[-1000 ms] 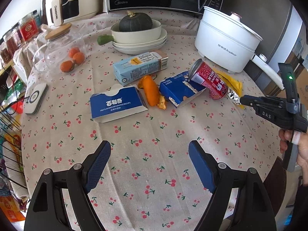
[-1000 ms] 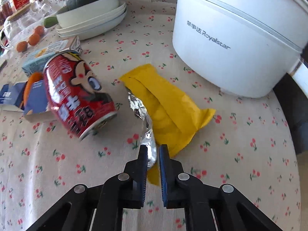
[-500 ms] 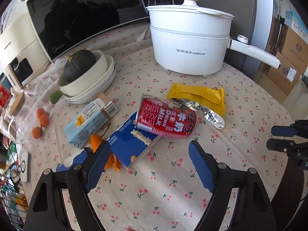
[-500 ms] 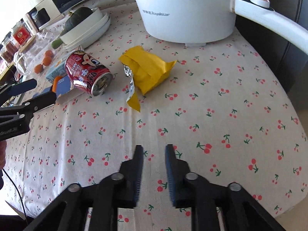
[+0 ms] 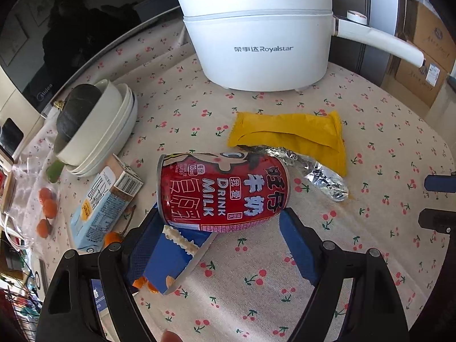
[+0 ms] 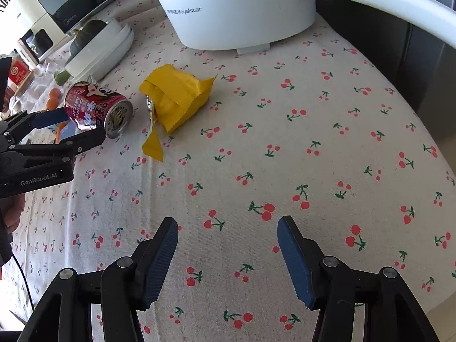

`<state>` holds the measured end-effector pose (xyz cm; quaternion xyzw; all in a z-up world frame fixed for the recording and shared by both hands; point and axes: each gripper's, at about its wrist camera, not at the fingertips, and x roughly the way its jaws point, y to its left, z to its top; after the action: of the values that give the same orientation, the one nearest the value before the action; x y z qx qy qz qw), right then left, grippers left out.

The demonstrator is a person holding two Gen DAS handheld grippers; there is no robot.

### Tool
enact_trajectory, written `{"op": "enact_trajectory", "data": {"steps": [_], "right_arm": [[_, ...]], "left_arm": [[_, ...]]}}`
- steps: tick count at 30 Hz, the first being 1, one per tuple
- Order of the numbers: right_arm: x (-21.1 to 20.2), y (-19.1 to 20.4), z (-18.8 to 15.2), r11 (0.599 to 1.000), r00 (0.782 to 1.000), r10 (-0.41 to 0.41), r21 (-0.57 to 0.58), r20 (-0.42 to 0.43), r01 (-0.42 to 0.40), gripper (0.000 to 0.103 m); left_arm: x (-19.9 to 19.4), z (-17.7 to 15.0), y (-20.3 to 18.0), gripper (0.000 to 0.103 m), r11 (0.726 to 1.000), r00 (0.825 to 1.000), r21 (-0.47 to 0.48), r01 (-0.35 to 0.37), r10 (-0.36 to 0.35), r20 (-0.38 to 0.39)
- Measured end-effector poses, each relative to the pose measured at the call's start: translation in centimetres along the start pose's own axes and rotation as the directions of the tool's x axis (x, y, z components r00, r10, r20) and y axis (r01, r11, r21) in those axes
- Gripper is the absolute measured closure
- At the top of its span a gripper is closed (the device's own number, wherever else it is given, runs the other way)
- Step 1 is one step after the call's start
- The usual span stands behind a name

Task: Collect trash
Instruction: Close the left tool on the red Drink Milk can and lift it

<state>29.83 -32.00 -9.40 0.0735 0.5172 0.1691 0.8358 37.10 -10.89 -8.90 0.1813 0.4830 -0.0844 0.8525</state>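
Note:
A red milk can (image 5: pixel 225 191) lies on its side on the cherry-print tablecloth, partly on a torn blue box (image 5: pixel 176 253). My left gripper (image 5: pixel 219 219) is open and straddles the can, one finger at each end; I see no pad pressing it. The right wrist view shows the same can (image 6: pixel 97 108) between the left gripper (image 6: pixel 85 126) fingers. Just beyond the can lies a yellow wrapper (image 5: pixel 290 134) with crumpled foil (image 5: pixel 316 171). My right gripper (image 6: pixel 228 228) hangs over bare cloth well short of the yellow wrapper (image 6: pixel 176 97); its jaws are opening with nothing between them.
A white electric pot (image 5: pixel 256 37) with a long handle stands behind the wrapper. Stacked bowls holding a dark squash (image 5: pixel 97 125) sit at the left. A light blue carton (image 5: pixel 102 205) and orange scraps (image 5: pixel 112 238) lie left of the can. The table edge curves at the right.
My left gripper has swung across and come down around the red can. My right gripper has backed away from the yellow wrapper and gone from shut to wide apart.

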Motion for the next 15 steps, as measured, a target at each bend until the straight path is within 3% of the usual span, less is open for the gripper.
{"op": "enact_trajectory", "data": {"steps": [5, 15], "right_arm": [[0.1, 0.3, 0.1, 1.0, 1.0, -0.002, -0.005, -0.003, 0.002, 0.037], [0.5, 0.5, 0.2, 1.0, 1.0, 0.014, -0.002, -0.009, -0.014, 0.036]], "left_arm": [[0.1, 0.2, 0.4, 0.018, 0.998, 0.999, -0.049, 0.045, -0.045, -0.01], [0.2, 1.2, -0.4, 0.018, 0.993, 0.999, -0.111, -0.036, 0.036, 0.001]]}}
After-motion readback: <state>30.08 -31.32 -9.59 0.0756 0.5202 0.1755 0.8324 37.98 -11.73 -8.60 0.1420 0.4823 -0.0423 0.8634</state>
